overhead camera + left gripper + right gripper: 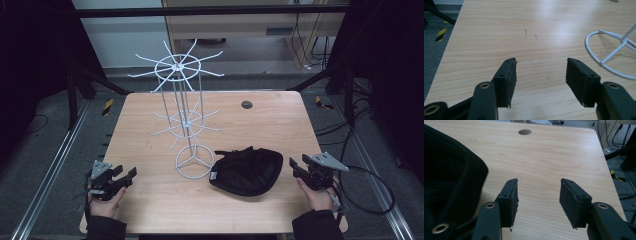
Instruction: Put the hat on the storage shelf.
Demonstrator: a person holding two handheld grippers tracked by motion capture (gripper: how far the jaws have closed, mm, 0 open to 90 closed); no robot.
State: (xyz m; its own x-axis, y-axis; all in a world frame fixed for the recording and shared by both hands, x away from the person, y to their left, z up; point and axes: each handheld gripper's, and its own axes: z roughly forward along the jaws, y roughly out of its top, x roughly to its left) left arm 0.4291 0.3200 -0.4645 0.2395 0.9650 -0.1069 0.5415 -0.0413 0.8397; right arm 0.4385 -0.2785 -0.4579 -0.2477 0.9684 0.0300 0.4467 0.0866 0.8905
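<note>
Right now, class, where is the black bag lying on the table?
In the high view the black bag lies flat on the near right part of the table, just right of the white wire stand and its ring base, left of the right gripper.

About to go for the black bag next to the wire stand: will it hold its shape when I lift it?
Probably not: the black bag lies slumped and flat, so it looks like soft fabric that would sag. It seems empty, so likely light. Its strap may dangle toward the wire stand.

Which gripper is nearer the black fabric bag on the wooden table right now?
Right. The right gripper sits just off the black fabric bag, at its right edge, jaws open. The left gripper is across the white wire rack's ring base, jaws open.
</note>
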